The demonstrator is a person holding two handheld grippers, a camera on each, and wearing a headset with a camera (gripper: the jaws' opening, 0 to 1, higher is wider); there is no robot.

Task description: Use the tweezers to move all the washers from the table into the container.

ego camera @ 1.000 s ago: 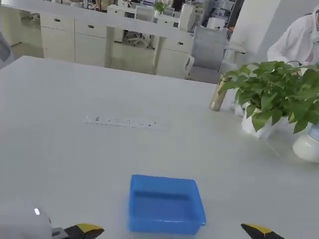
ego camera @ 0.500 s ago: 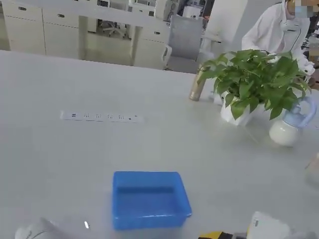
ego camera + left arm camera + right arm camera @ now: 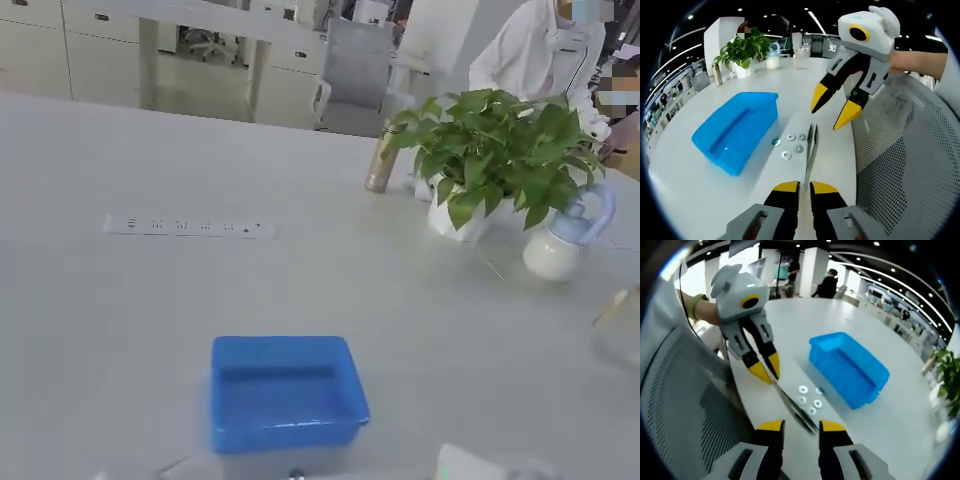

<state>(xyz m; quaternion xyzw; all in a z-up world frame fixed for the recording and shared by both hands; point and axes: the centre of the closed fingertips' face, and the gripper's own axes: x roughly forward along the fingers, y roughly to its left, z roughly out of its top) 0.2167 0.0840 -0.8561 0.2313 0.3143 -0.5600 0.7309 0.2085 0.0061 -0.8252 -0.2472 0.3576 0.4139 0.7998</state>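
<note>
Left gripper view: left claw (image 3: 806,186) clamps tweezers (image 3: 810,150); right claw (image 3: 829,115) apart; washers (image 3: 792,145) nr container (image 3: 735,132) tiny, count unclear.

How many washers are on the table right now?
5 washers, all loose on the table: four clustered beside the tweezers, one nearest the blue container. None visible inside it.

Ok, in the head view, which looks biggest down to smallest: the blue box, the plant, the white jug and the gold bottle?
1. plant
2. blue box, though it sits nearer the camera, so the real order of these two is unsure
3. white jug
4. gold bottle
</note>
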